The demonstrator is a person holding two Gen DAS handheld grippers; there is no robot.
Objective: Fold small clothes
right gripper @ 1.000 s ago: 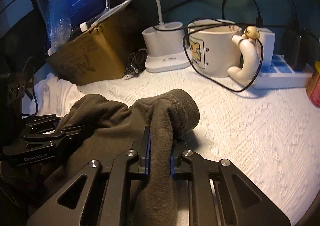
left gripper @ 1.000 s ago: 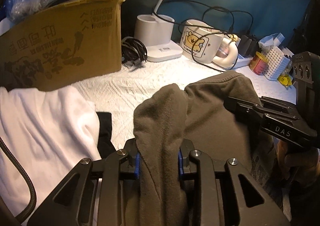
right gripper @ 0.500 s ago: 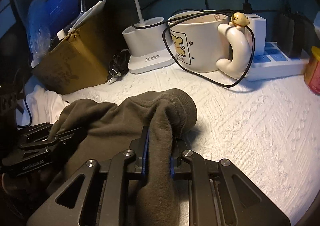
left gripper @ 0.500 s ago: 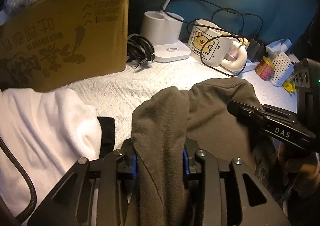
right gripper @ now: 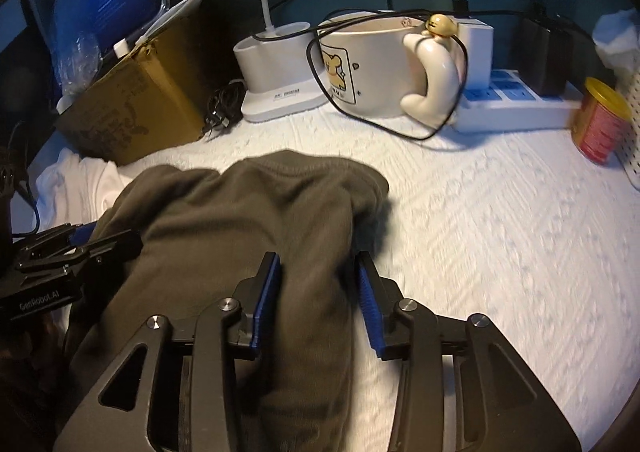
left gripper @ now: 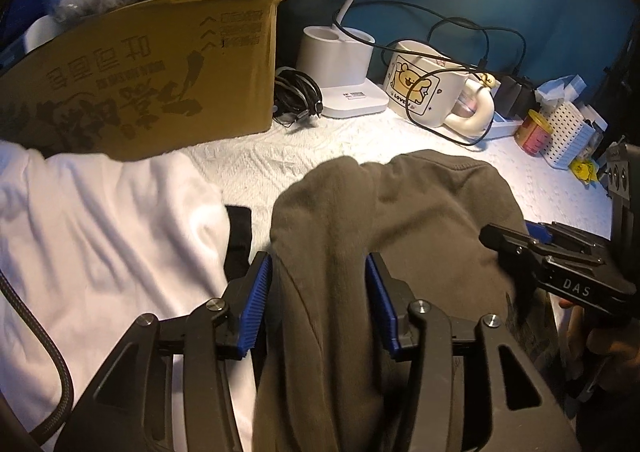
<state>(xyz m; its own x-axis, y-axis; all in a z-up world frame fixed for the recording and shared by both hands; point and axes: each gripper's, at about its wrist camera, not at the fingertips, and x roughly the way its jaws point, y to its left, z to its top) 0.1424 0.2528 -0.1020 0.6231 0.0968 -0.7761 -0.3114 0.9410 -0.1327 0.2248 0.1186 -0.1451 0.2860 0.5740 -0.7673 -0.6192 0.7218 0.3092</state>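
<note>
- The dark grey garment lay bunched on the white textured cover of the worktop, its length running from the near edge away toward the back wall, with a rounded folded end pointing at the mug.
- A ridge of that cloth ran between the blue pads of the left gripper; the jaws stood apart, with a sliver of gap showing beside the left pad, so they were spread rather than pinching.
- The right gripper sat over the garment's other side, jaws likewise parted around a fold, the right pad clear of the fabric.
- In the left wrist view the right gripper showed at the right edge, lying against the garment.
- A white garment was spread just left of the dark one, with a black strip between them.
- A cardboard box stood behind the white garment, holding plastic wrapping and a white object; the rest of its contents could not be made out.
- Beyond the dark garment stood a white lamp base, a coil of black cable, and a bear-print mug with a black cable looped over it.
- A white power strip and a yellow-lidded can stood further right, well apart from the cloth.
</note>
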